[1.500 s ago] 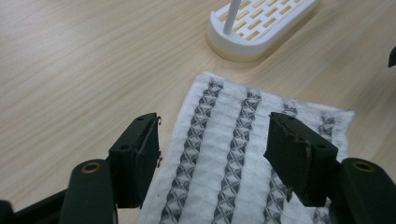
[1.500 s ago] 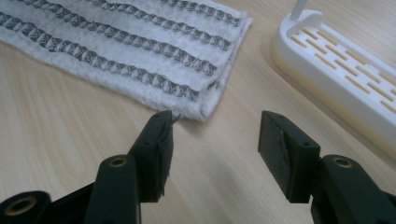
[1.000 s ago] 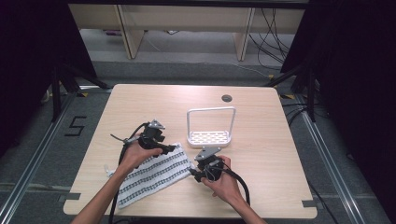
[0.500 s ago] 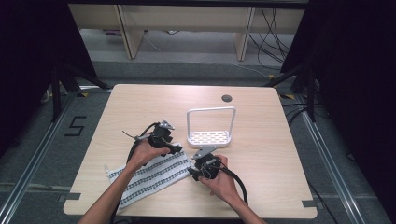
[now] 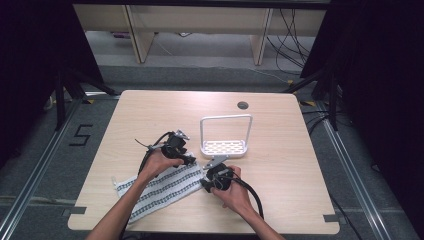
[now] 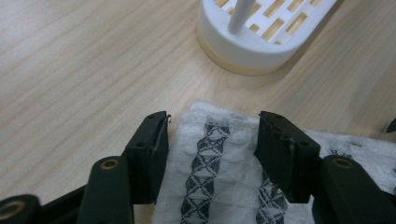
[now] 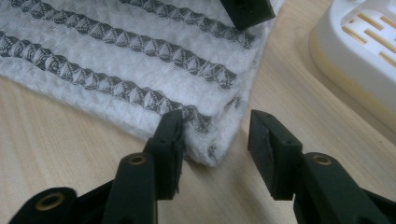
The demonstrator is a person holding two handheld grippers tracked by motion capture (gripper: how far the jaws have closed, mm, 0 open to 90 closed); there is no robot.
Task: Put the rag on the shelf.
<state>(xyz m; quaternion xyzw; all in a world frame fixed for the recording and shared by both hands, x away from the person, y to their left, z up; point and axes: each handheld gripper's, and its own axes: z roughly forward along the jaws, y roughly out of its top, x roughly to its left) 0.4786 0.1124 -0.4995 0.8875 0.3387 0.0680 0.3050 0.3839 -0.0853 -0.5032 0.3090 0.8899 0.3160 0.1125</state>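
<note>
A white towel [image 5: 160, 187] with dark patterned stripes lies flat on the desk [image 5: 280, 150], just in front of a white slotted rack [image 5: 225, 147]. The left tool [image 6: 212, 140] straddles the towel's end nearest the rack; its jaws have just been closing, with cloth between them but not yet pinched. The right tool [image 7: 215, 140] brackets the neighbouring corner, jaws likewise closing, one pad seemingly brushing the fabric. The step in hand looks like taking both corners; next, both pairs must close firmly before lifting. A "5" [image 5: 81, 135] is marked on the floor left of the rack.
</note>
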